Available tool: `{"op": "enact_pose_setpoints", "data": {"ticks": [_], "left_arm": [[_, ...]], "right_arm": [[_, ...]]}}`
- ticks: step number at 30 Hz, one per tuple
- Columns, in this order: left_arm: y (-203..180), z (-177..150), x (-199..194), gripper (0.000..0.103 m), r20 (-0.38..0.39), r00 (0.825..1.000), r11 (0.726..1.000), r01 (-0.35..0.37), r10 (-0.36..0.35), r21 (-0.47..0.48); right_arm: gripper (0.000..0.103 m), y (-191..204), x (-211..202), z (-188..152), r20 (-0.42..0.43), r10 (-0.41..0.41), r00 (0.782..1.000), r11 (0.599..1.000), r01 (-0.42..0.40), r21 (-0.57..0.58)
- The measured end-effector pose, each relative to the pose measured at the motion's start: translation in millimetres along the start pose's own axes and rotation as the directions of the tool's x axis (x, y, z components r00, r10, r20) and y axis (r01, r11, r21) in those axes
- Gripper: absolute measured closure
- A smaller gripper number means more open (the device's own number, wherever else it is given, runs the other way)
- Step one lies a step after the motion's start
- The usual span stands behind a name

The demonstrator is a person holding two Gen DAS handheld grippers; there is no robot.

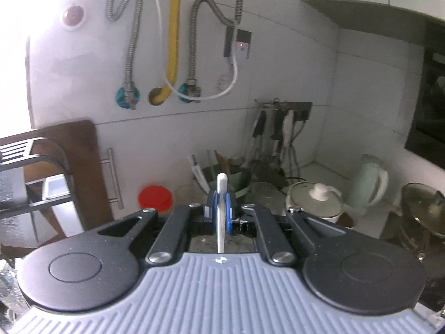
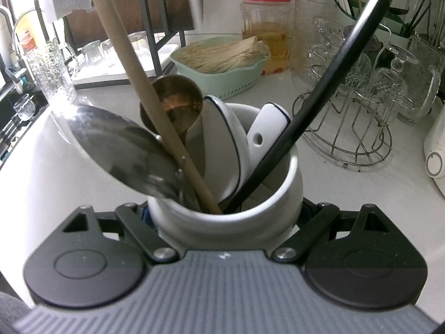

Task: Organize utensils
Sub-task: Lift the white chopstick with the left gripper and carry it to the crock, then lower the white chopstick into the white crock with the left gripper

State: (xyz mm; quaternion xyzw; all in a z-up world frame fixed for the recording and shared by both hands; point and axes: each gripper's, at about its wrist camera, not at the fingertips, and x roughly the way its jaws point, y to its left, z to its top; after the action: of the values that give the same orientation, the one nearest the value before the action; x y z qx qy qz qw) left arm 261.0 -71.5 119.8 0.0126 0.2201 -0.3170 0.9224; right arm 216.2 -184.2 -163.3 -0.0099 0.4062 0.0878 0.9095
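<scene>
While the left gripper (image 1: 221, 208) pinches a thin white handle (image 1: 221, 194) at centre frame, likely light, stiff, smooth and apt to pivot, the right gripper (image 2: 225, 217) clamps the white crock (image 2: 222, 225) low in its frame. Heavy, glazed and breakable, it looks best held around its body. Ladles (image 2: 116, 144) and spoons (image 2: 267, 128) lean inside.

Ladles (image 2: 122, 150) and spoons (image 2: 267, 133) stand in the holder (image 2: 230, 222); basket (image 2: 222, 80) behind, rack (image 2: 347, 128) right.
</scene>
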Motion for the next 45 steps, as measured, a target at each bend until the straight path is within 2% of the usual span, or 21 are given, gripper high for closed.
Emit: {"op": "enact_pose_setpoints", "data": {"ticks": [9, 20, 29, 36, 45], "left_arm": [[-18.6, -6.4, 6.5, 0.096, -0.048, 0.997, 0.998, 0.054, -0.053, 0.014], [-17.7, -36.0, 39.9, 0.096, -0.185, 0.98, 0.997, 0.071, -0.071, -0.006], [-8.7, -45.7, 71.7, 0.096, -0.348, 0.932, 0.995, 0.095, -0.102, -0.037], [-7.0, -45.3, 88.2, 0.096, -0.454, 0.881, 0.992, 0.112, -0.129, -0.064], [-5.2, -48.6, 95.7, 0.096, -0.524, 0.839, 0.989, 0.132, -0.148, -0.067]], "right_arm": [[0.011, -0.7, 1.5, 0.6, 0.001, 0.0, 1.0, 1.0, 0.0, 0.004], [0.011, -0.1, 0.9, -0.3, 0.002, -0.001, 1.0, 1.0, 0.001, 0.003], [0.011, 0.0, 0.5, -1.2, 0.006, -0.002, 1.0, 1.0, 0.002, 0.004], [0.011, 0.7, 0.1, -1.3, 0.005, -0.006, 1.0, 1.0, 0.006, 0.009], [0.011, 0.3, -0.3, -1.5, 0.007, -0.008, 1.0, 1.0, 0.008, 0.011]]}}
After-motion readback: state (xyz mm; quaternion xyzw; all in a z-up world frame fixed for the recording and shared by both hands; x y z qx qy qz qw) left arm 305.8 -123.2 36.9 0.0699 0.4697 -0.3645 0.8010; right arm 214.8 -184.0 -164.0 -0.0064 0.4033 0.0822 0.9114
